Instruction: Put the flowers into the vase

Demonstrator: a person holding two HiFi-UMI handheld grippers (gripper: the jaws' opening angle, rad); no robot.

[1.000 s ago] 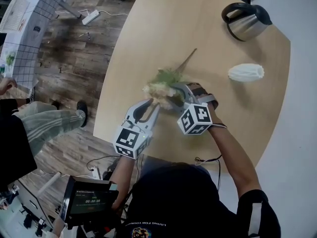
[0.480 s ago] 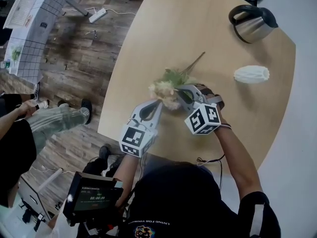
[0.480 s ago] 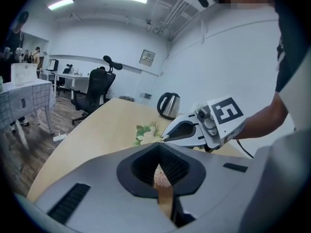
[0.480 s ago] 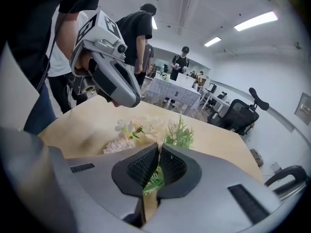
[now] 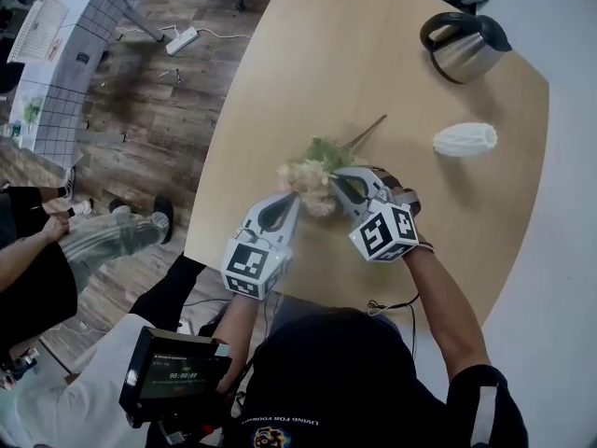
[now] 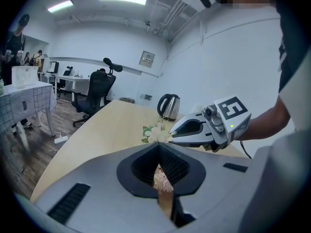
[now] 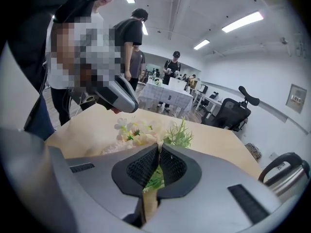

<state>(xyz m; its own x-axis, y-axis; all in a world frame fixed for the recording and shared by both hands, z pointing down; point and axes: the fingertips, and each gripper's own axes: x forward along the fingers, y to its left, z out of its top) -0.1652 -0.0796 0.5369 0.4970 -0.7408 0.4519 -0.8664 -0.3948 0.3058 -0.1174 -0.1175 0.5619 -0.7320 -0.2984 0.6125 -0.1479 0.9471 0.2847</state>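
A bunch of pale cream and pink flowers (image 5: 308,171) with green leaves lies just over the wooden table (image 5: 308,54), its brown stem pointing toward the far side. My left gripper (image 5: 297,197) comes at it from the near left and is shut on the blooms; a fluffy pink piece shows between its jaws (image 6: 159,147). My right gripper (image 5: 338,177) is shut on the leafy part, with green sprigs pinched between its jaws (image 7: 159,147). The white ribbed vase (image 5: 464,139) lies on its side to the right, apart from both grippers.
A steel kettle (image 5: 462,40) with a black handle stands at the table's far right corner. A seated person (image 5: 56,250) is on the wooden floor to the left. A checked-cloth table (image 5: 65,54) and a power strip (image 5: 180,37) lie beyond.
The right gripper's jaws have come together on the bunch and it has risen slightly with it. The left gripper has stayed at the blooms.
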